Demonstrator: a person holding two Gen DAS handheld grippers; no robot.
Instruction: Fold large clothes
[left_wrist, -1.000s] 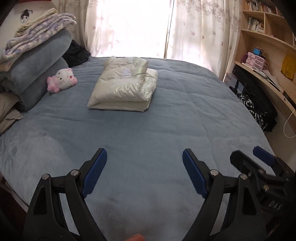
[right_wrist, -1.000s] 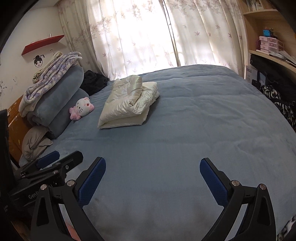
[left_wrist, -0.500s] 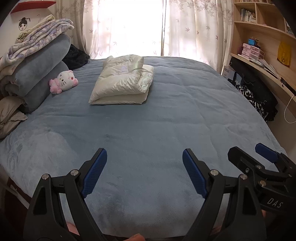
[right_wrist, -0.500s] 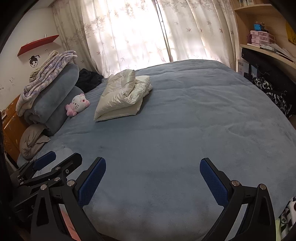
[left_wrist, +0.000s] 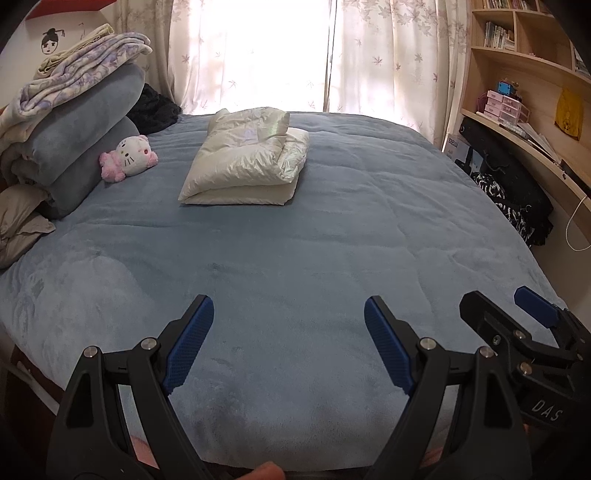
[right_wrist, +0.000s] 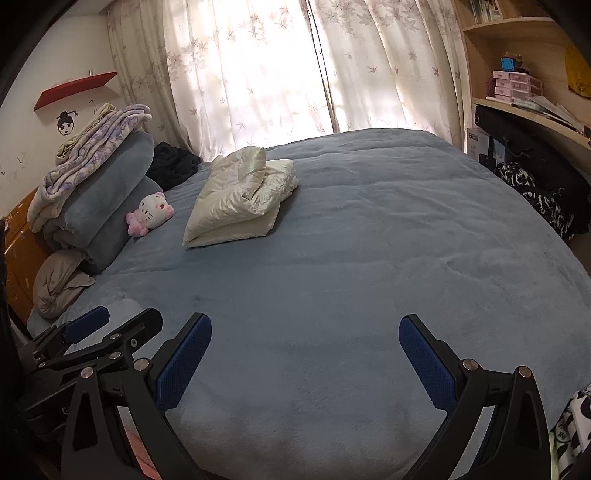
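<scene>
A cream padded jacket (left_wrist: 247, 162) lies folded into a thick bundle on the far half of the blue bed (left_wrist: 295, 258); the right wrist view shows the same jacket (right_wrist: 240, 195) left of centre. My left gripper (left_wrist: 288, 314) hovers open over the bed's near edge, nothing between its blue pads. My right gripper (right_wrist: 304, 332) is also open and empty, held beside it. Each gripper shows in the other's view: the right gripper (left_wrist: 517, 317) at lower right, the left gripper (right_wrist: 110, 325) at lower left. Both are far from the jacket.
Rolled blue blankets (left_wrist: 81, 125) with a patterned throw on top are stacked at the left, a pink and white plush toy (left_wrist: 129, 155) beside them. A dark garment (left_wrist: 153, 110) sits near the curtains. Wooden shelves and a desk (left_wrist: 524, 122) with dark clothes line the right side.
Both grippers have drawn back toward the near edge of the bed, so the jacket looks farther away. Jaws stayed open and the jacket has not moved.
</scene>
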